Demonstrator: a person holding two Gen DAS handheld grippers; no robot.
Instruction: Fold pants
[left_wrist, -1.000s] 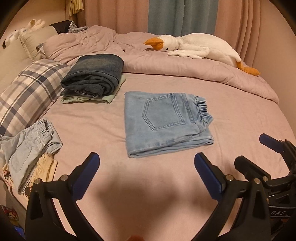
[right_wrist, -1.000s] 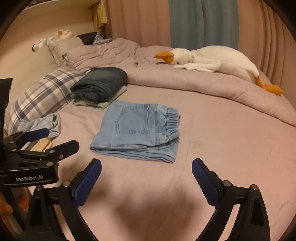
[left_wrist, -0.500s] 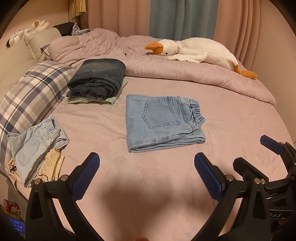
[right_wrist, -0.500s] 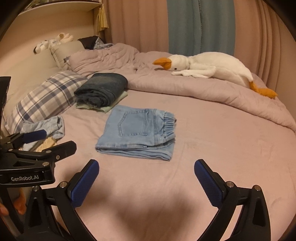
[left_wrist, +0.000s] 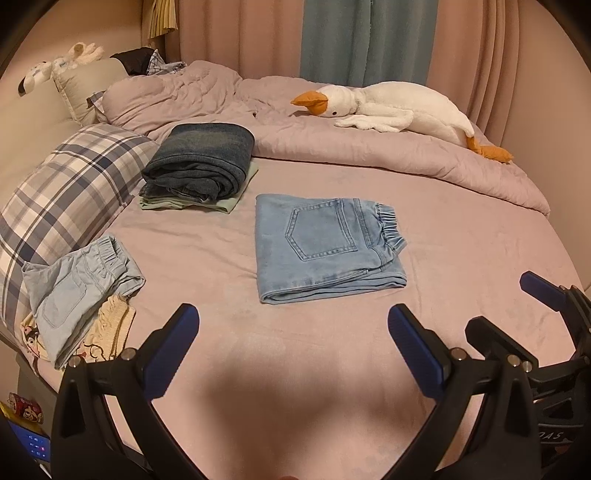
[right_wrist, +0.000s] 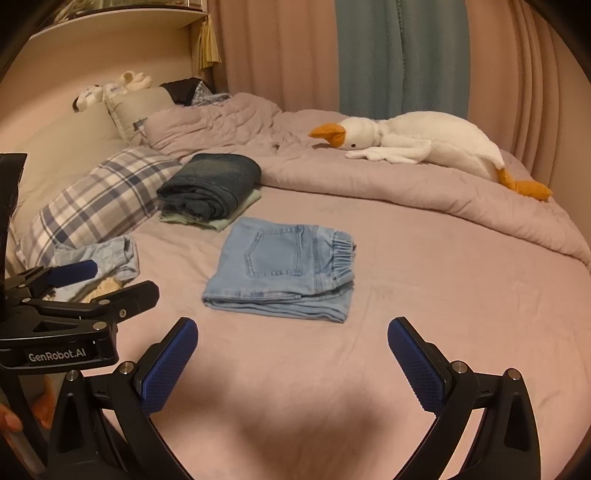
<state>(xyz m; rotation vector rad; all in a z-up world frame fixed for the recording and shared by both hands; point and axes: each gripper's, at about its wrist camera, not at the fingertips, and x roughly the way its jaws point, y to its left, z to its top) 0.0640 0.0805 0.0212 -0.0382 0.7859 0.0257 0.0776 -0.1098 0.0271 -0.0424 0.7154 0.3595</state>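
Left wrist view: left gripper (left_wrist: 293, 341) spread wide, holding nothing, low over pink bed (left_wrist: 461, 236). Folded light blue pants (left_wrist: 325, 245) flat at 12 o'clock. Dark jeans pile (left_wrist: 201, 166) and checked pillow (left_wrist: 70, 192) at 10 o'clock. White goose toy (left_wrist: 399, 107) at 1 o'clock, before curtains (left_wrist: 369, 37). Right gripper (right_wrist: 291, 349) spread wide too, empty.

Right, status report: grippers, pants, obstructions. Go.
Left hand-held gripper open, empty. Right hand-held gripper open, empty. Light blue pants folded flat on the bed, neither gripper touching. Nothing between grippers and pants.
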